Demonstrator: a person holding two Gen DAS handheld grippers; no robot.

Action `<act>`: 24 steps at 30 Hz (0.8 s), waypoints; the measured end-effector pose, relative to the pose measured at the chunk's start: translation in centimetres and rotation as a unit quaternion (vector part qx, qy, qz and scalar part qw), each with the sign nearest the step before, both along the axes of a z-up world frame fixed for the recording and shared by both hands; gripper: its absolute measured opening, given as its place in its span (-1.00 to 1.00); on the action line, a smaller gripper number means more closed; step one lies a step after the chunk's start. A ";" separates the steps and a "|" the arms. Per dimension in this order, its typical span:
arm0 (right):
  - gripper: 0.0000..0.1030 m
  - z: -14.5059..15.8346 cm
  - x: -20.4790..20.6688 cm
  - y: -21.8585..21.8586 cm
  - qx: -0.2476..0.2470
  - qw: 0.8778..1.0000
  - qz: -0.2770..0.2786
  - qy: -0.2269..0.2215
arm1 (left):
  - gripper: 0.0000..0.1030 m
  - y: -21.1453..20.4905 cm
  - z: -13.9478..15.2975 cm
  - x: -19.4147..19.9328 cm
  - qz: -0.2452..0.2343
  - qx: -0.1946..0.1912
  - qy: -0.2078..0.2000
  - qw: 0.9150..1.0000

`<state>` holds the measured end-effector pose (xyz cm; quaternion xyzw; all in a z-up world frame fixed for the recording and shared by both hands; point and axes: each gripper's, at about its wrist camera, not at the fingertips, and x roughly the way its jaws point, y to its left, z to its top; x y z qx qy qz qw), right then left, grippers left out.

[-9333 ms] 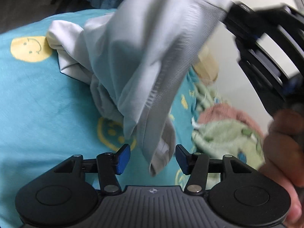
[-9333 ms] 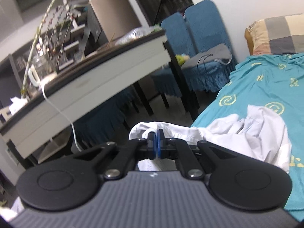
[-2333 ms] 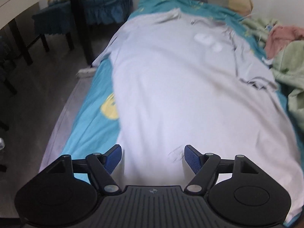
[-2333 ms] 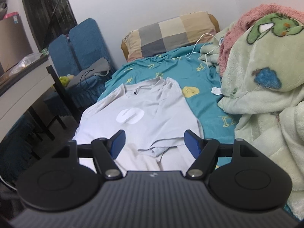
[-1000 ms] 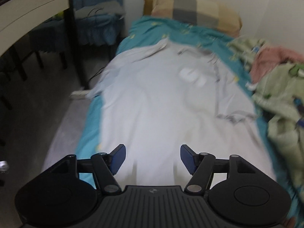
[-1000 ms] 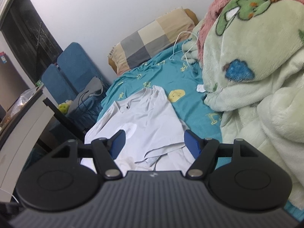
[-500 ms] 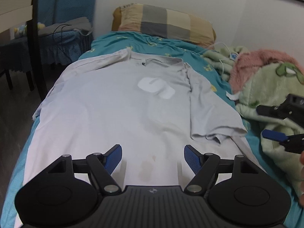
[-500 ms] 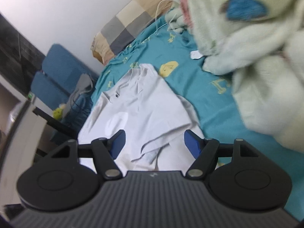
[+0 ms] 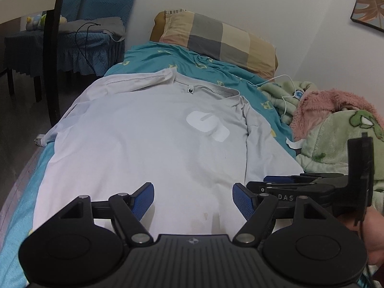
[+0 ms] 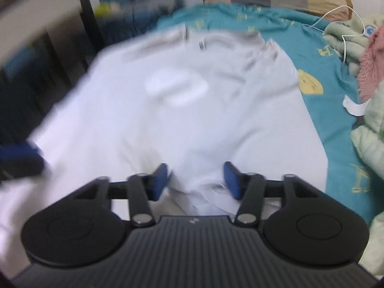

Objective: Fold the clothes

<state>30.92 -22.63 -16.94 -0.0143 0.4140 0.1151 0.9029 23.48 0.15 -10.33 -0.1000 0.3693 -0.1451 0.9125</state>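
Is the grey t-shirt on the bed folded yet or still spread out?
Spread out. The grey t-shirt lies flat, front up, collar toward the pillow, logo showing, no fold across the body.

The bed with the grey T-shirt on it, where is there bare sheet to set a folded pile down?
Bare teal sheet shows between the grey T-shirt's collar and the checked pillow, and in a narrow strip beside its sleeve near the yellow smiley print. The side with the green fleece blanket and pink fluffy blanket is crowded.
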 end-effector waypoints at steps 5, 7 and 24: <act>-0.85 2.4 -0.4 -1.8 0.038 0.998 -0.047 -0.031 | 0.44 -0.1 -0.8 0.3 -0.004 0.001 0.002 1.000; -0.85 4.6 -0.9 -3.7 0.069 0.992 -0.083 -0.060 | 0.44 -0.2 -0.8 0.2 -0.004 0.002 0.002 1.000; -0.51 6.0 -4.8 -18.1 0.160 0.936 -0.291 -0.114 | 0.43 -3.1 -2.8 -0.7 -0.033 0.058 0.008 0.998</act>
